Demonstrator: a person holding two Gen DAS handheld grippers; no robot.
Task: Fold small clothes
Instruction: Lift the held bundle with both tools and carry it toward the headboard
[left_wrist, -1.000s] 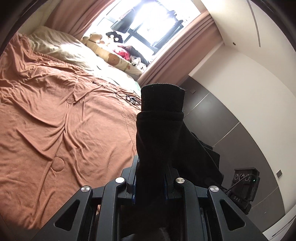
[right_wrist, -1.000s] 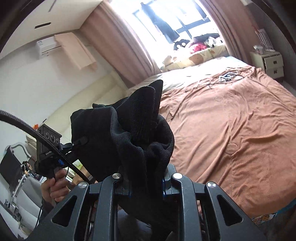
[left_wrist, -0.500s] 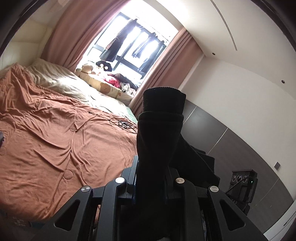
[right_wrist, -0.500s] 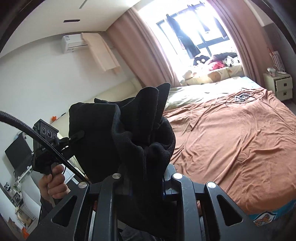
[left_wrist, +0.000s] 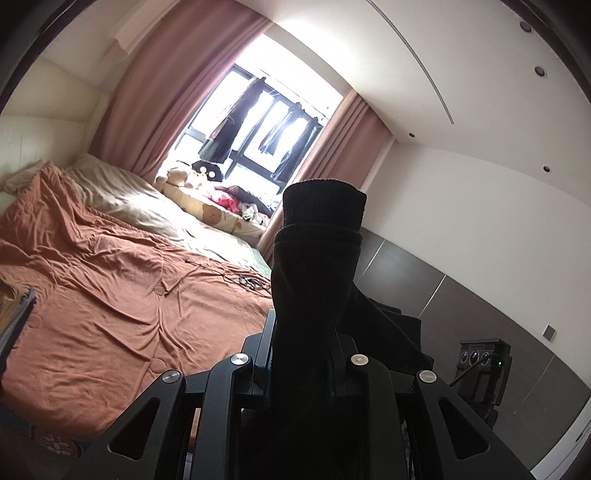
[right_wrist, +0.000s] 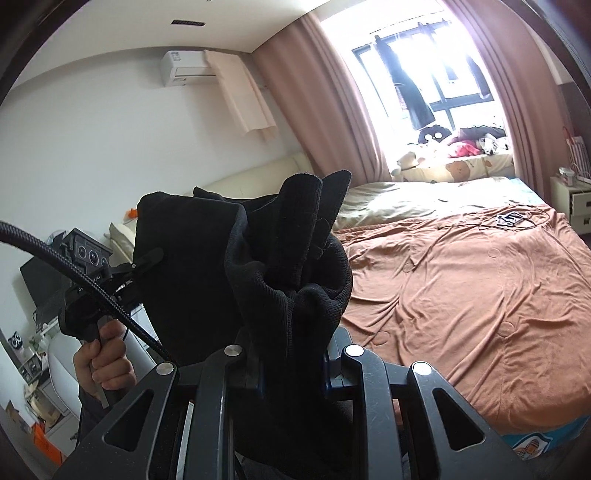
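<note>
Both views have swung upward over the last second: the ceiling and window (left_wrist: 258, 122) now fill far more of each frame, and the bed (left_wrist: 122, 295) sits lower and farther off than a second ago. Finding: both hands have lifted and carried the load up and away from the bed surface.

Left hand-held gripper (left_wrist: 301, 363): jaws nearly closed, clamped on a black garment (left_wrist: 314, 266), a knitted piece that looks like a sock or pair of socks, its ribbed cuff standing upright above the jaws. The grip is unchanged over the second.

Right hand-held gripper (right_wrist: 291, 363): jaws likewise nearly closed on the same black fabric (right_wrist: 280, 266), bunched and crumpled above the jaws. A dark span of cloth runs from here across to the left unit, which the person's hand (right_wrist: 103, 360) holds at the left of the right view.

Location: the garment is in mid-air between the two grippers, clear of the bed.

Assessment: no fold is formed yet. The piece appears lifted for spreading or straightening; it would need to be laid flat on the bed before folding. The bunching at the right grip may hinder a clean lay-down.
</note>
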